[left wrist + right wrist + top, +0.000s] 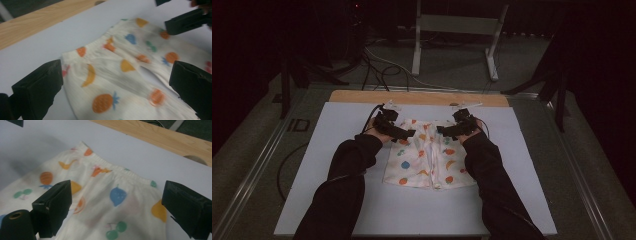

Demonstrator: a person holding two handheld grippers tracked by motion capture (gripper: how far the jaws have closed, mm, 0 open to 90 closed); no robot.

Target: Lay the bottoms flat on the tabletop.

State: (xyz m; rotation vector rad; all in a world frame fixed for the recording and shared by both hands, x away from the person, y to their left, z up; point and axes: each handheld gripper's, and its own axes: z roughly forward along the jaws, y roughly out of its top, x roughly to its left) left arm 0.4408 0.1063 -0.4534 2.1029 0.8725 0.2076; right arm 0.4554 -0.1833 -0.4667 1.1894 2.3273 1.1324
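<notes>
Cotton shorts (428,154) flat near tabletop (342,125) far edge. We hold left gripper (411,134), right gripper (440,131) fingers released over waistband. Risk: regrasp snags single layer, bunches fabric.

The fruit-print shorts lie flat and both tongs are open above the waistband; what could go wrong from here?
1. The shorts lie flat on the white sheet, so open left tongs may pinch only the top layer, or the sheet as well.
2. The right tongs hover over a different part of the waistband; an uneven grab may skew or wrinkle the cloth.
3. Both tongs point toward each other over the waistband, so they could bump.
</notes>
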